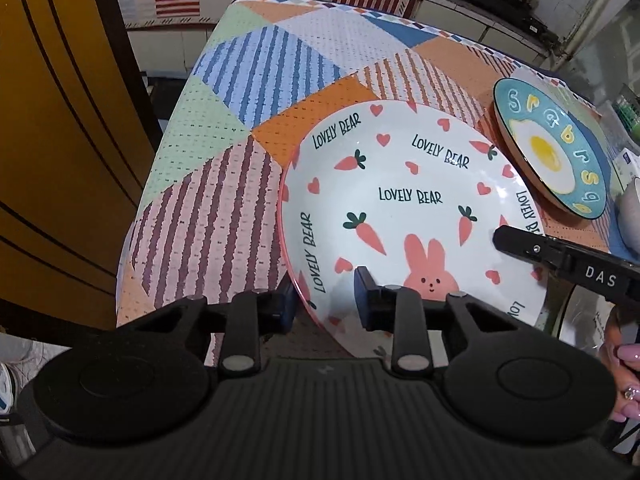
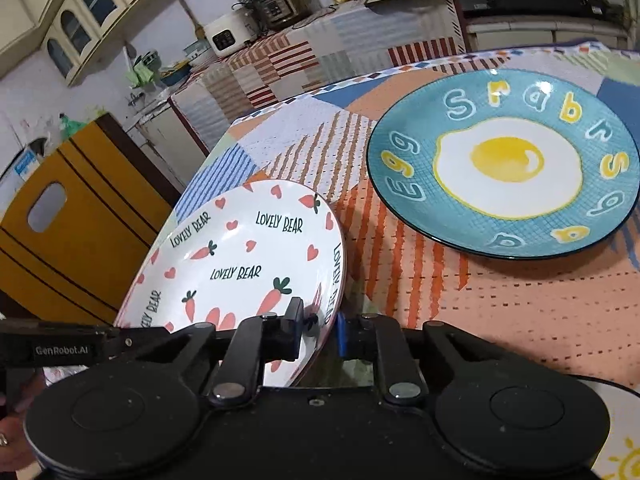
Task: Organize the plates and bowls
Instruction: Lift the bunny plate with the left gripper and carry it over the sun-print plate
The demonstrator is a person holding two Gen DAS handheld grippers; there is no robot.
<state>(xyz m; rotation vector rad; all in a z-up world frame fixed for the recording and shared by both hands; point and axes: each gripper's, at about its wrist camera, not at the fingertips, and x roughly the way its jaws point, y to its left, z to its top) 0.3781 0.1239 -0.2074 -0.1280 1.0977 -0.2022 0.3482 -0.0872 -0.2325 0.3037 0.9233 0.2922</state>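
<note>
White china with pink carrots is what both grippers are closing on: the rabbit plate (image 1: 400,216) is sitting near the front edge of the patchwork tablecloth (image 1: 224,128), and it is looking tilted, its right rim off the cloth. The left gripper (image 1: 326,300) is pinching the plate's near rim, one finger on top and one underneath. The right gripper (image 2: 320,332) is clamping the right-hand rim the same way. Both are angling steeply down at the table. This is looking like the pickup step, two-handed. Just beside it the blue egg plate (image 2: 504,160) is lying flat, the likely place to stack. Next is calling for a level, matched lift so the plate isn't slipping from either grip.
</note>
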